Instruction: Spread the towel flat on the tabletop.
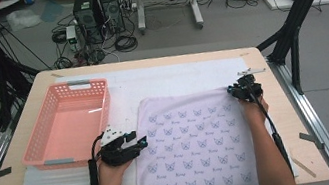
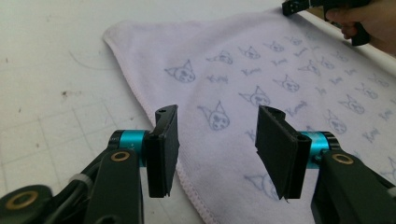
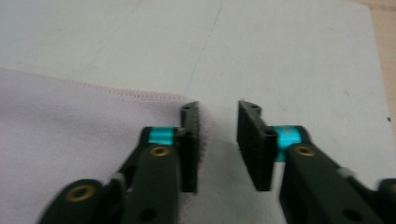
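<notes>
A pale lilac towel [image 1: 196, 143] printed with small cat faces lies spread flat on the white mat [image 1: 170, 79]. My left gripper [image 1: 141, 142] sits at the towel's left edge, jaws open. In the left gripper view the left gripper [image 2: 217, 149] stands over the stitched hem of the towel [image 2: 280, 70] with nothing pinched. My right gripper [image 1: 241, 85] rests at the towel's far right corner. In the right gripper view the right gripper [image 3: 218, 140] is open, the corner of the towel [image 3: 70, 121] lies by its left jaw, and bare mat shows in the gap.
A pink slotted basket [image 1: 33, 145] stands on the mat to the left of the towel, close to my left hand. The wooden table edge [image 1: 286, 102] runs just right of my right hand. Black frame legs stand beyond both table sides.
</notes>
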`<state>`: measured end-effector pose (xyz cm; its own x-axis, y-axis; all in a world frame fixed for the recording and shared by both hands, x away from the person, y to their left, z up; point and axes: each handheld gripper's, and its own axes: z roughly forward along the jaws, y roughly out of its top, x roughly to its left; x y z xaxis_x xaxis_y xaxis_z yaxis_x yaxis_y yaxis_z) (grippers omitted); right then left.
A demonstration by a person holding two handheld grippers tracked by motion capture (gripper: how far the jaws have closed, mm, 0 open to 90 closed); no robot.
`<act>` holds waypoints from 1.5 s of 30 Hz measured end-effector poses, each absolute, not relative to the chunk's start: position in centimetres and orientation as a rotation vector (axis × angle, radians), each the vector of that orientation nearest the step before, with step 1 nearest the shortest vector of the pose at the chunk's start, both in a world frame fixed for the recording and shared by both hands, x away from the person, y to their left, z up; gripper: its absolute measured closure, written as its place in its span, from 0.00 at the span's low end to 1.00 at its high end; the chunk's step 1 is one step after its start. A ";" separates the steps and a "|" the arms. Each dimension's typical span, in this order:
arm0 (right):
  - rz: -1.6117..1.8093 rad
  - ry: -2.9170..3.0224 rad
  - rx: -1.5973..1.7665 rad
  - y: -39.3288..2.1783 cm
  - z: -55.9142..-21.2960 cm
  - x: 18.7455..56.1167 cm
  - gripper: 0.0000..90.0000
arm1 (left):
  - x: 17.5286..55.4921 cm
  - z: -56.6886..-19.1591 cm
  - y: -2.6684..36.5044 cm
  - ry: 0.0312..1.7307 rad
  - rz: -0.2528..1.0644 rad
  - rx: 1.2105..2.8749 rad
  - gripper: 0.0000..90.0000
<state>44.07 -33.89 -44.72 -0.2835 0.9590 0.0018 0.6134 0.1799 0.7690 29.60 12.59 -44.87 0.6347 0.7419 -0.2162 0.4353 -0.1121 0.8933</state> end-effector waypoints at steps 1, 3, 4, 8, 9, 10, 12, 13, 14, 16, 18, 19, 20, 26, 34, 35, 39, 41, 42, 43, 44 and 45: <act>0.936 1.973 1.462 -34.1 -44.5 43.8 0.74 | 29.6 -44.8 12.5 0.930 0.362 1.748 0.57; 0.967 1.985 1.435 -34.4 -43.8 43.1 0.75 | 29.7 -44.7 12.4 0.845 0.431 1.759 0.63; 0.985 2.006 1.407 -34.5 -43.4 42.6 0.75 | 29.8 -44.6 12.3 0.841 0.432 1.755 0.63; 1.014 2.092 1.372 -34.5 -42.7 41.0 0.75 | 30.6 -44.5 12.2 0.934 0.369 1.715 0.56; 1.016 2.100 1.350 -34.5 -42.6 40.3 0.75 | 30.7 -44.5 12.2 0.949 0.365 1.706 0.55; 1.020 2.120 1.335 -34.6 -42.5 39.7 0.75 | 30.9 -44.6 12.2 0.959 0.366 1.707 0.55; 1.024 2.164 1.329 -34.6 -42.7 38.5 0.76 | 31.1 -44.8 12.3 0.976 0.363 1.704 0.52; 1.041 2.185 1.327 -34.7 -42.9 37.8 0.76 | 31.2 -44.8 12.3 0.989 0.366 1.699 0.50; 1.045 2.202 1.317 -34.8 -43.2 37.1 0.76 | 31.3 -44.9 12.3 0.990 0.368 1.703 0.48; 1.054 2.233 1.307 -34.9 -43.8 35.9 0.73 | 31.3 -44.9 12.2 0.997 0.364 1.705 0.47; 1.019 2.244 1.299 -35.0 -44.5 34.8 0.74 | 31.6 -44.7 12.1 0.994 0.343 1.722 0.45; 1.001 2.236 1.281 -35.0 -44.6 34.5 0.76 | 31.6 -44.5 11.9 0.985 0.332 1.721 0.44; 0.972 2.221 1.274 -35.3 -44.6 34.1 0.77 | 31.6 -44.4 11.8 0.976 0.324 1.715 0.43; 1.065 2.090 1.332 -36.7 -43.7 31.7 0.60 | 31.0 -44.1 11.7 0.951 0.320 1.715 0.28; 1.165 2.073 1.235 -36.7 -42.5 26.5 0.29 | 29.6 -44.0 11.9 0.907 0.310 1.702 0.24; 1.175 2.073 1.220 -36.7 -42.4 26.1 0.27 | 29.6 -44.0 11.9 0.909 0.308 1.696 0.24; 1.212 2.049 1.202 -37.2 -42.3 25.5 0.22 | 29.8 -43.7 12.2 0.905 0.316 1.685 0.24; 1.219 2.045 1.206 -37.2 -42.4 25.7 0.22 | 29.8 -43.7 12.2 0.909 0.316 1.676 0.24; 1.219 2.047 1.204 -37.2 -42.5 25.9 0.22 | 29.9 -43.8 12.2 0.916 0.317 1.673 0.24; 1.226 2.046 1.204 -37.1 -42.5 25.9 0.22 | 29.9 -43.8 12.2 0.918 0.312 1.672 0.24; 1.222 2.050 1.201 -37.0 -42.5 26.0 0.22 | 29.9 -43.8 12.3 0.920 0.315 1.670 0.24; 1.221 2.056 1.200 -36.9 -42.6 26.1 0.22 | 29.9 -43.8 12.3 0.921 0.318 1.665 0.24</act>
